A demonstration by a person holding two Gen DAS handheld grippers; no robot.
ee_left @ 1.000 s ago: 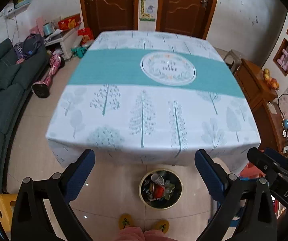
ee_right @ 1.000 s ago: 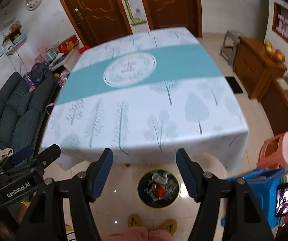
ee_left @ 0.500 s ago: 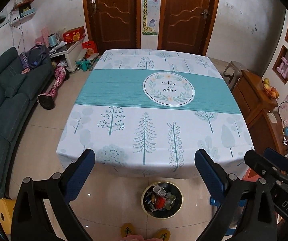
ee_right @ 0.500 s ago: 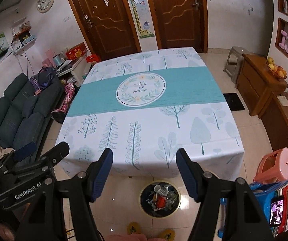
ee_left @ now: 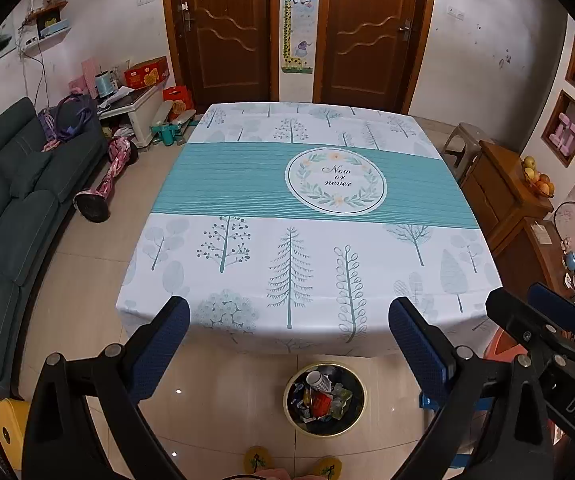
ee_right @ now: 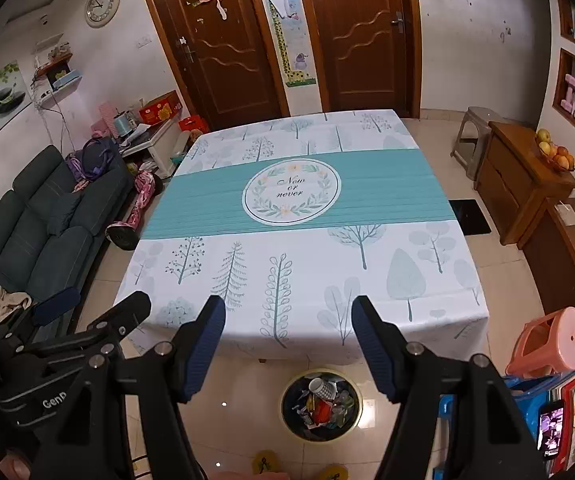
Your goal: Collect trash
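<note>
A round trash bin [ee_left: 325, 399] with a gold rim stands on the tile floor just in front of the table; it holds a paper cup, wrappers and a red packet. It also shows in the right wrist view [ee_right: 321, 403]. My left gripper [ee_left: 289, 312] is open and empty, held high above the bin and the table's near edge. My right gripper [ee_right: 288, 312] is open and empty at a similar height. The table [ee_left: 311, 220] wears a white and teal tree-print cloth [ee_right: 299, 216] with nothing on it.
A dark green sofa [ee_left: 3, 208] runs along the left. A wooden cabinet [ee_left: 507, 200] with fruit stands at the right, with a pink stool [ee_right: 551, 340] and blue crate nearer. A hoverboard [ee_left: 103, 184] lies on the floor. Two brown doors [ee_left: 299, 32] are behind.
Both grippers have risen and pulled back from the table, so the whole tabletop and the doors now show. Both jaws stay open and empty.
</note>
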